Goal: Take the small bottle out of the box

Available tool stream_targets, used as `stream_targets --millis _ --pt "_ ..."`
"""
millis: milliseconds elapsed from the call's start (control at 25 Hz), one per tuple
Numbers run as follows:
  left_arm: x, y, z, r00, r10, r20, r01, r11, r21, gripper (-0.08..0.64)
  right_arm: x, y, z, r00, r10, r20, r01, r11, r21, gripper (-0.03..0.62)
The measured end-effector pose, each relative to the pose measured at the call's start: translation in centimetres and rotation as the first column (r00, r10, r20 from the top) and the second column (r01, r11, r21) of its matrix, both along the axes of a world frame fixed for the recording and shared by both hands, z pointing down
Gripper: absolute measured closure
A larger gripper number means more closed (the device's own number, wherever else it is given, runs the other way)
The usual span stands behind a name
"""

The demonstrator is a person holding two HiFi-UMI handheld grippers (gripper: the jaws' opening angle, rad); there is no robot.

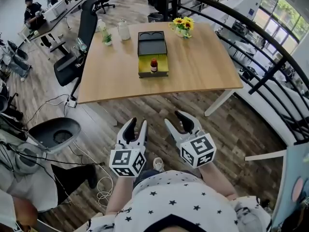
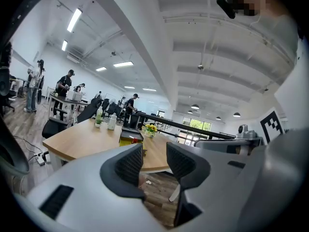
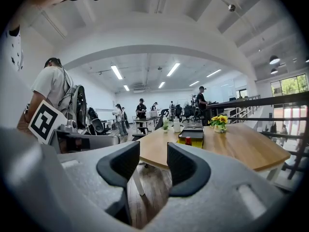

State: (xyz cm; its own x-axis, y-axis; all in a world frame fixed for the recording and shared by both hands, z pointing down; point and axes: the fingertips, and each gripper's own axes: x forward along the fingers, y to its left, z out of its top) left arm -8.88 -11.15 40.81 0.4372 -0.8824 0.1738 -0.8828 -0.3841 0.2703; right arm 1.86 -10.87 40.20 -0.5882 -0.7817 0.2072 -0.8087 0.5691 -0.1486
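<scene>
A small dark bottle with a red cap stands upright in the yellow tray of an open box on the wooden table. The box's black lid lies open behind it. Both grippers hang over the floor, well short of the table's near edge. My left gripper is open with nothing between its fingers, and so is my right gripper. The right gripper view shows the bottle and box far beyond the gripper. In the left gripper view the box lies past the gripper.
A vase of sunflowers stands at the table's far right, with a white bottle and a small plant at the far left. Office chairs stand left of the table. A dark railing runs along the right. People work at distant desks.
</scene>
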Motion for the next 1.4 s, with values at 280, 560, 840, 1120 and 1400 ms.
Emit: stream_targets --millis 280,560,840,1120,1400 --pt "-1.9 -4.6 0.4 1.000 0.010 0.007 -0.010 1.000 -0.002 0.414 -2.0 -4.7 0.3 1.000 0.010 -0.009 -0.010 1.000 0.003 0.434" --pt "-3.2 -7.8 1.1 1.000 0.016 0.008 -0.016 1.000 -0.013 0.414 -3.4 -8.5 0.7 1.000 0.017 -0.024 -0.017 1.000 0.009 0.434" --pt "-4.0 -9.5 2.1 1.000 0.016 0.006 -0.015 0.999 -0.033 0.414 -3.9 -10.7 1.4 0.998 0.034 -0.062 -0.033 0.999 0.014 0.433" --pt "-4.5 -11.3 3.5 1.000 -0.012 -0.009 0.011 0.998 -0.059 0.414 -3.3 -14.1 2.6 0.995 0.047 -0.088 -0.047 0.999 0.004 0.434" --pt "-4.9 -15.2 4.7 0.999 -0.048 -0.014 0.047 0.996 -0.080 0.414 -3.1 -19.3 3.9 0.994 0.033 -0.100 -0.033 0.999 0.000 0.433"
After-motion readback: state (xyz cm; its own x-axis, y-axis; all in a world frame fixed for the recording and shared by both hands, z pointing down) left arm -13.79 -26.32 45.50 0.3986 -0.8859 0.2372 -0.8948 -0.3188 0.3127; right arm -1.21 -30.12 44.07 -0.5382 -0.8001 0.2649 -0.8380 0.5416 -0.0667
